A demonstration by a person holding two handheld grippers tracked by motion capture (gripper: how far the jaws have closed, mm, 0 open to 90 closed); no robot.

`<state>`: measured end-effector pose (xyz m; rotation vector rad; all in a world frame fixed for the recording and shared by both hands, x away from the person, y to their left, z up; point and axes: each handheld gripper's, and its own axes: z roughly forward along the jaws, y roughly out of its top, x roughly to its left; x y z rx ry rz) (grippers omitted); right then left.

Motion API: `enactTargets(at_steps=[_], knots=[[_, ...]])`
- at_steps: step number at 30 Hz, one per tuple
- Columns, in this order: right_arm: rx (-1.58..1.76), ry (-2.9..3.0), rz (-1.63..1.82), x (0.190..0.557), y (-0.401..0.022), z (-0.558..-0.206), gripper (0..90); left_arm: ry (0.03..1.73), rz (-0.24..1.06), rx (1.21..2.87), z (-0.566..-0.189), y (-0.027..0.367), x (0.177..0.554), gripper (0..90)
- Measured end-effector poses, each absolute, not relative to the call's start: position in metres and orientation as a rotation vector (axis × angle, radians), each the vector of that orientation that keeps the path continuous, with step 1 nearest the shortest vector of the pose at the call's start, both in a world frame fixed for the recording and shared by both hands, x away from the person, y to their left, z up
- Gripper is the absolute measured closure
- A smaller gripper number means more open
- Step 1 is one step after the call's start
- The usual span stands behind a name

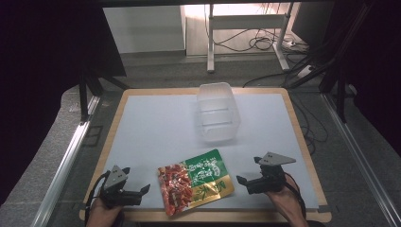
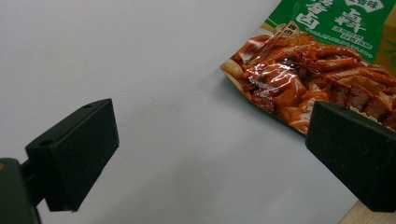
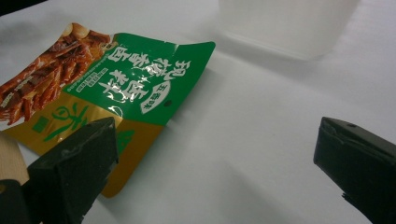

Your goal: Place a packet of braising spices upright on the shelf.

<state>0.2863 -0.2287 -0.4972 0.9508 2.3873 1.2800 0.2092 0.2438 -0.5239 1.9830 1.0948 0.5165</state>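
We see the snack packet [image 1: 196, 181] lying flat on the table [image 1: 156, 127], close to the near edge and about midway along it, its red printed end turned toward the near-left corner and its green end toward the far side. It lies between our two grippers, touching neither. The left gripper [image 1: 135, 193] sits just left of the packet by the near-left corner, jaws spread wide and empty; in the left gripper view the packet [image 2: 322, 70] lies ahead, beyond the right-hand jaw. The right gripper [image 1: 247, 182] rests just right of the packet, jaws also wide apart and holding nothing. Farther back, toward the far edge, stands a clear plastic container [image 1: 217, 112], well apart from the packet
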Motion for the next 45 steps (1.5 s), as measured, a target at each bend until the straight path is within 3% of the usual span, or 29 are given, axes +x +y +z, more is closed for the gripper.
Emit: enactTargets(at_steps=[17,25,27,39,45], knots=[[0.838,2.541,1.2,0.292,-0.187,-0.508,2.5,1.093,0.517,1.984,-0.524,0.244,0.209,2.5],[0.849,2.602,1.156,0.295,-0.177,-0.508,13.6,1.092,0.515,1.986,-0.524,0.243,0.21,2.6],[0.843,2.602,1.141,0.296,-0.172,-0.51,20.0,1.091,0.516,1.987,-0.524,0.243,0.209,2.5],[0.906,2.668,1.089,0.31,-0.161,-0.518,31.5,1.089,0.516,1.986,-0.524,0.243,0.209,2.6],[0.838,2.702,1.079,0.312,-0.149,-0.517,46.8,1.091,0.515,1.983,-0.524,0.243,0.21,2.6]])
